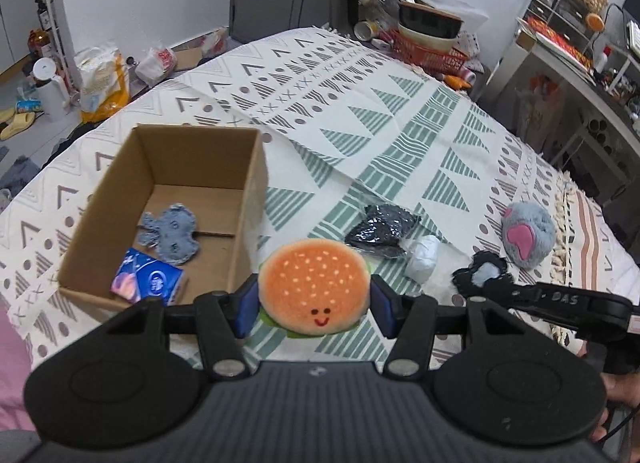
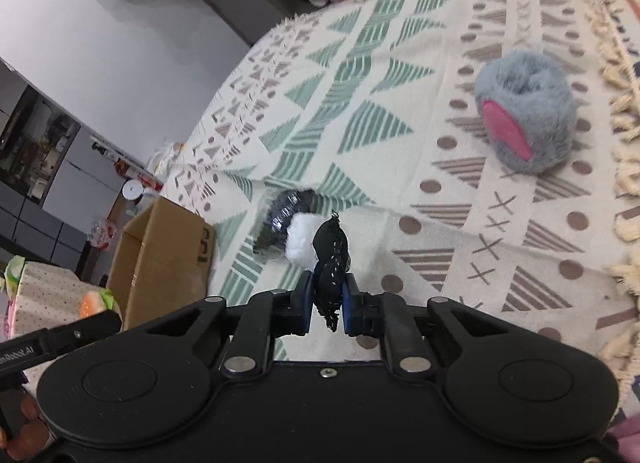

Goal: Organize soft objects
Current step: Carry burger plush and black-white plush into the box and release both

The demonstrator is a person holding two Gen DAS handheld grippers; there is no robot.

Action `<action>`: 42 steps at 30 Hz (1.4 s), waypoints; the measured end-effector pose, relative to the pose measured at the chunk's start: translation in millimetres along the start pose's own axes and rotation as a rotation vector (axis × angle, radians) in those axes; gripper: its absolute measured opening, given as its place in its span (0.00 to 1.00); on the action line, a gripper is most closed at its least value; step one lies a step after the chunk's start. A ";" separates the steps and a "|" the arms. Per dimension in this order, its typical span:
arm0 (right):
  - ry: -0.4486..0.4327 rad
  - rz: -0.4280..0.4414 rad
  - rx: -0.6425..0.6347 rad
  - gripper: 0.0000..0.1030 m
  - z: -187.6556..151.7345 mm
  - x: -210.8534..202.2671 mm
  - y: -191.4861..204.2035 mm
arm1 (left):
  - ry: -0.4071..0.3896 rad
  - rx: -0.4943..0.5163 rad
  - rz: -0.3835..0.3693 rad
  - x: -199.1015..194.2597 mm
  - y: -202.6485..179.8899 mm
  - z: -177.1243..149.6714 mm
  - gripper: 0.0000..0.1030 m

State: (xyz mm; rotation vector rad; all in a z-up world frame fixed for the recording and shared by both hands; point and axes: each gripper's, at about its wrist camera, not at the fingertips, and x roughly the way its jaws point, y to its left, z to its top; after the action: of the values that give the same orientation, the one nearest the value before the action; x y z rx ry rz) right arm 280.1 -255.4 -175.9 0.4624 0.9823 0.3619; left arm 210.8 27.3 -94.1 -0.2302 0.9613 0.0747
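Observation:
My left gripper [image 1: 314, 299] is shut on an orange burger plush [image 1: 314, 289] with a smiling face, held just right of the cardboard box [image 1: 100, 199]. The box holds a denim patch toy [image 1: 172, 233] and a blue tissue packet [image 1: 146, 281]. My right gripper [image 2: 327, 299] is shut on a black fabric patch [image 2: 331, 263], which also shows in the left wrist view [image 1: 482, 275]. A grey fluffy plush with a pink patch [image 2: 524, 119] lies on the cloth to the right. A black shiny bag [image 1: 380, 229] and a white wad [image 1: 422, 257] lie between.
The patterned cloth [image 1: 360, 103] covers the table. A red basket with bowls [image 1: 428, 43] stands at the far edge. The cloth's fringed edge [image 2: 616, 103] runs along the right. Shelves and floor clutter surround the table.

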 end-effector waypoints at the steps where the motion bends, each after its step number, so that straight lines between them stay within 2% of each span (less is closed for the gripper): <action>1: -0.015 0.000 -0.002 0.14 0.1 -5.4 3.1 | -0.008 -0.003 -0.002 -3.7 2.6 0.3 0.54; 10: -0.107 0.025 -0.012 0.14 -5.7 -38.6 36.7 | -0.058 -0.037 -0.017 -27.2 23.3 0.4 0.54; 21: -0.154 0.047 -0.053 0.14 -12.1 -59.4 79.5 | -0.089 -0.089 -0.027 -40.3 51.2 -0.1 0.54; 32: -0.150 0.064 -0.070 0.14 -16.9 -50.7 113.3 | -0.106 -0.158 0.003 -44.2 90.7 9.6 0.54; 42: -0.117 0.062 -0.099 0.14 -19.8 -30.8 142.1 | -0.076 -0.218 0.012 -23.3 120.2 12.4 0.54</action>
State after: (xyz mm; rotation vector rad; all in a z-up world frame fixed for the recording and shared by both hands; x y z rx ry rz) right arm 235.4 -146.3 -88.6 0.4202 0.8343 0.4321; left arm 187.6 148.0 -87.6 -0.4197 0.8787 0.1989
